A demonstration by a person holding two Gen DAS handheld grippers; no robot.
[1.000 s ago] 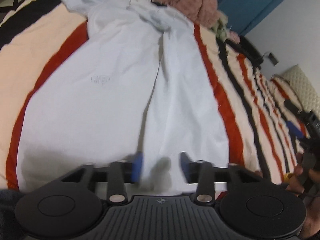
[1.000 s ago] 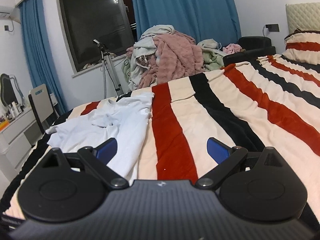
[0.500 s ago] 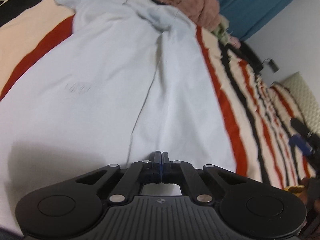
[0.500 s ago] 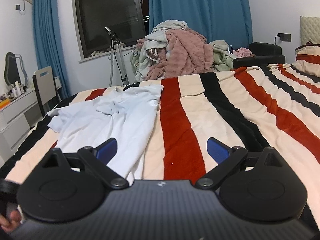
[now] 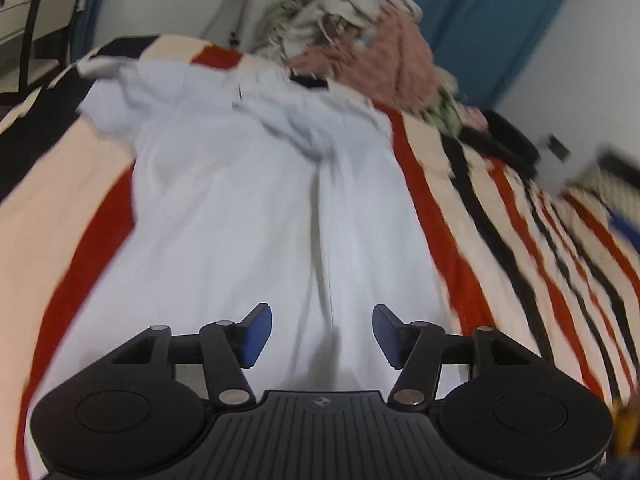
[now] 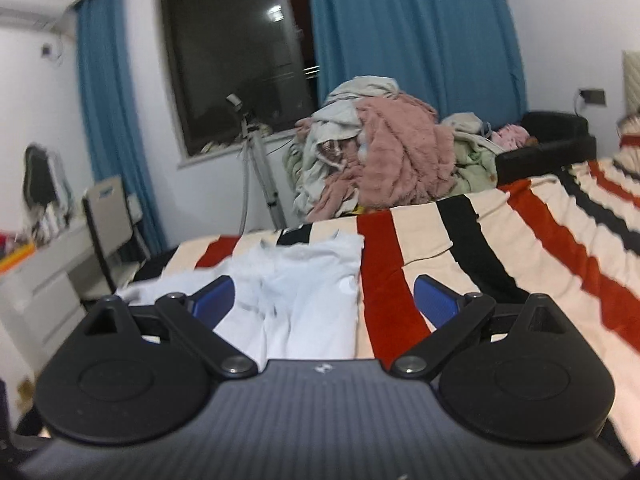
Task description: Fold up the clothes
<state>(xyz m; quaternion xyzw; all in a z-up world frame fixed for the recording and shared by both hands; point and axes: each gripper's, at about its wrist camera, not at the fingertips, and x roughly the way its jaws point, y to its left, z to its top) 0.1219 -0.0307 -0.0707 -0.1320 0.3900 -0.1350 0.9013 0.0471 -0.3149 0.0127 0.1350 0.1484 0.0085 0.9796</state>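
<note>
shirt (image 5: 248, 216): pale blue | bedspread (image 5: 500, 208): cream, red, black stripes | curtains (image 6: 416, 40): blue

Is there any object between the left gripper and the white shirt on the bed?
Nothing visible. The left gripper, its jaws opening with nothing between them, hangs directly over the near part of the white shirt; only bare cloth lies ahead on the striped blanket.

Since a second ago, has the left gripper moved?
Yes. The left gripper has pulled back and tilted up: the clothes pile and curtain beyond the shirt show more fully, and its fingers are opening.
</note>
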